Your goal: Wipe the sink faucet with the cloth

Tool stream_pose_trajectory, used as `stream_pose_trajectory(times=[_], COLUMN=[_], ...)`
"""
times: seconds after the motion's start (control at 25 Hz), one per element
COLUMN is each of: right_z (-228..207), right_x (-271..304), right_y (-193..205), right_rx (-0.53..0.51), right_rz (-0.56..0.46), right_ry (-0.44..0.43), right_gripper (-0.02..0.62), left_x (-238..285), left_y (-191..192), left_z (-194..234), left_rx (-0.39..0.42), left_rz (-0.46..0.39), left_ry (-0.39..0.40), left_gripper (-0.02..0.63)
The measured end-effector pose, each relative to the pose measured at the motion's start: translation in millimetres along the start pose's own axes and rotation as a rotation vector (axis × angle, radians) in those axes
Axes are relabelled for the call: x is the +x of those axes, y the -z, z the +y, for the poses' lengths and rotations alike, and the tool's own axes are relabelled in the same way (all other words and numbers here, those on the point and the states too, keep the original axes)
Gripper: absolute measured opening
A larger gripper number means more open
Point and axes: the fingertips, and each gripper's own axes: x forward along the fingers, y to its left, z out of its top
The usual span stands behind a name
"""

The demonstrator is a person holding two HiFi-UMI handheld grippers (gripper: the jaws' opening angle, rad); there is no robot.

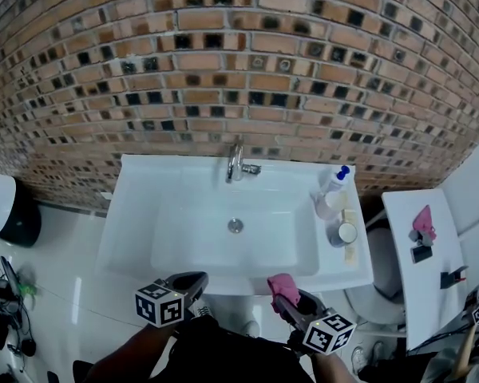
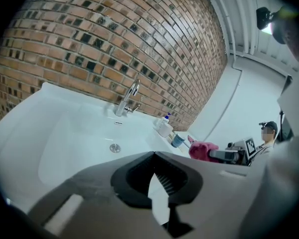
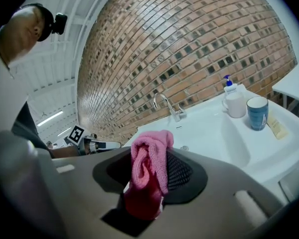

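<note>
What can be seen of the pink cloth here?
The pink cloth looks like soft terry or microfibre, bunched into upright folds. The right gripper is shut on its lower part, so the upper folds stick out past the jaws. It is held near the front edge of the sink, apart from the faucet, touching only the gripper.
</note>
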Motion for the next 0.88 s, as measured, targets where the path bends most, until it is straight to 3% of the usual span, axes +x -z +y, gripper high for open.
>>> stream_pose_trajectory(times=[0.2, 0.88], right_z=[5.4, -1.5], right_x=[5.9, 8.7], right_y=[-5.0, -8.0], right_rx=[-0.061, -0.090], right_rz=[0.017, 0.036], right_ry=[-0.012, -0.002], right_gripper=[0.166, 0.166], left_x=[-4.9, -4.9], left_y=[4.6, 2.9], left_z=[0.2, 6.5], left_rx=[-0.010, 0.000], left_rz=[-0.010, 0.008], left_ry=[-0.011, -0.027], left_gripper=[0.006, 0.006])
